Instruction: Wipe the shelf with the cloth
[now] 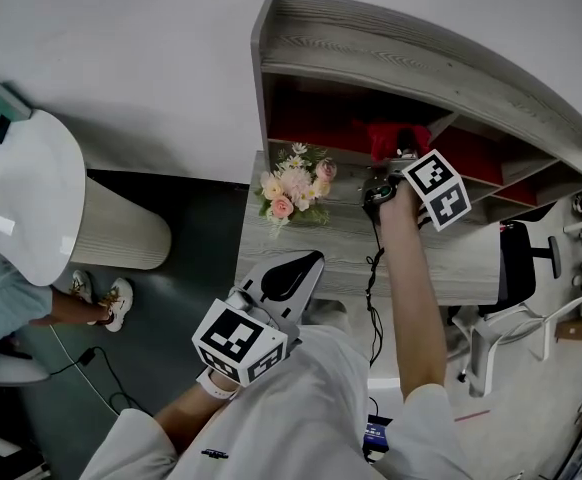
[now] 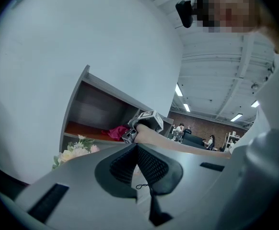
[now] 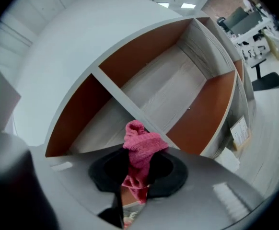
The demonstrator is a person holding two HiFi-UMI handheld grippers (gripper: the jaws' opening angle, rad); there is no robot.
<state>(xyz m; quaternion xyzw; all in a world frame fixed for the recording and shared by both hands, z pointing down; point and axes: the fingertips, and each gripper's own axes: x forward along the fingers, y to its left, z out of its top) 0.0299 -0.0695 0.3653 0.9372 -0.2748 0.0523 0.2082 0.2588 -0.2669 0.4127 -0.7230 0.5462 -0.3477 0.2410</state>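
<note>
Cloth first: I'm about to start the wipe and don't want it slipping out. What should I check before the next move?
1. Cloth gripped by the right claw: ok, jaws shut on it.
2. Cloth sticks out past the claw tips: ok.
3. Cloth touching the shelf: cannot tell.
4. Compartments ahead free of objects: ok in the right gripper view.
5. Left claw out of the way: ok, shut on nothing, low by the body.
6. Flowers apart from the right arm: ok, to its left.
</note>
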